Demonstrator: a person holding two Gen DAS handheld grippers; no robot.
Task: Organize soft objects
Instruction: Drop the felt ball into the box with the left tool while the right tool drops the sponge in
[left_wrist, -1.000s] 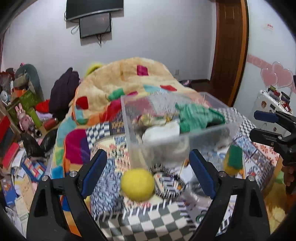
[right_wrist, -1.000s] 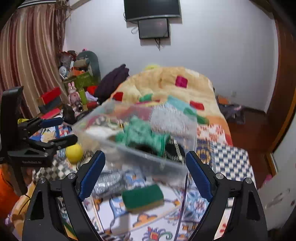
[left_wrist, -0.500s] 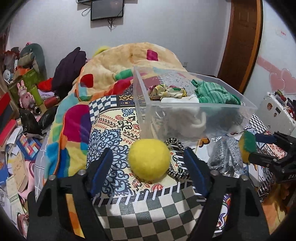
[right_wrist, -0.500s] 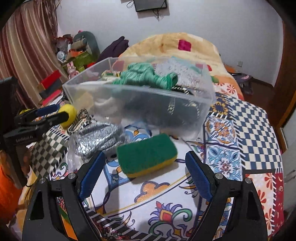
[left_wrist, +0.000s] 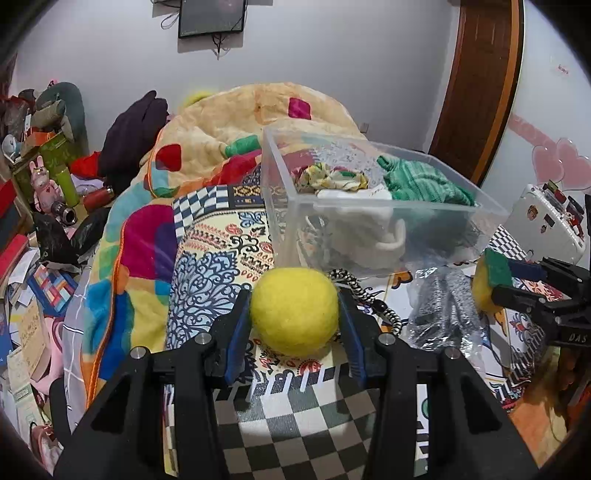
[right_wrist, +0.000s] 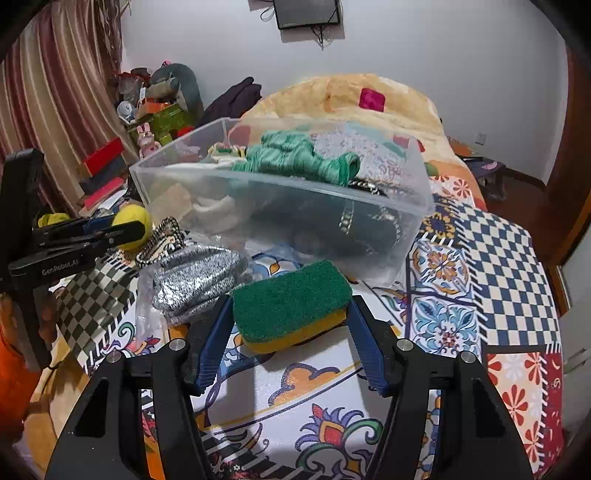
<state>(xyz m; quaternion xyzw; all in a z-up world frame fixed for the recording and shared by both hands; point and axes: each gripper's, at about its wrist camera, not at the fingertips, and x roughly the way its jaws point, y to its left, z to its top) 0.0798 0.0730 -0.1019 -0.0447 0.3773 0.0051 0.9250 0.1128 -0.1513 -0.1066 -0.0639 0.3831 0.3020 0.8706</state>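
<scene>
Two soft items are in my grippers at this moment, one per side. The left gripper (left_wrist: 294, 314) is clenched on the yellow felt ball (left_wrist: 294, 311), both blue pads touching its flanks; the ball sits on the patterned bedspread (left_wrist: 221, 266), just in front of the clear plastic bin (left_wrist: 388, 206). The right gripper (right_wrist: 290, 314) brackets the green-and-yellow sponge (right_wrist: 291, 306), pads pressed to its two short ends; I judge it grasped, though the right pad's contact is partly hidden. The sponge lies on the bedspread just in front of the bin's near wall.

The bin already holds a green knitted cloth (right_wrist: 295, 158), a white cloth (left_wrist: 365, 221) and a floral fabric (left_wrist: 328, 177). Outside it, between the two grippers, lie a bagged grey textile (right_wrist: 192, 280) and a black-and-white braided cord (left_wrist: 365, 295).

Handling assessment: I expect both items to be light and compressible. The ball looks fuzzy, so slip seems unlikely, but it is round; I hold it across the widest part so that it cannot squirt out. The sponge will buckle if squeezed hard end to end; moderate pressure on the yellow foam layer should suffice. Neither looks fragile. The bin wall is tall, so each item needs a clear lift over the rim.
</scene>
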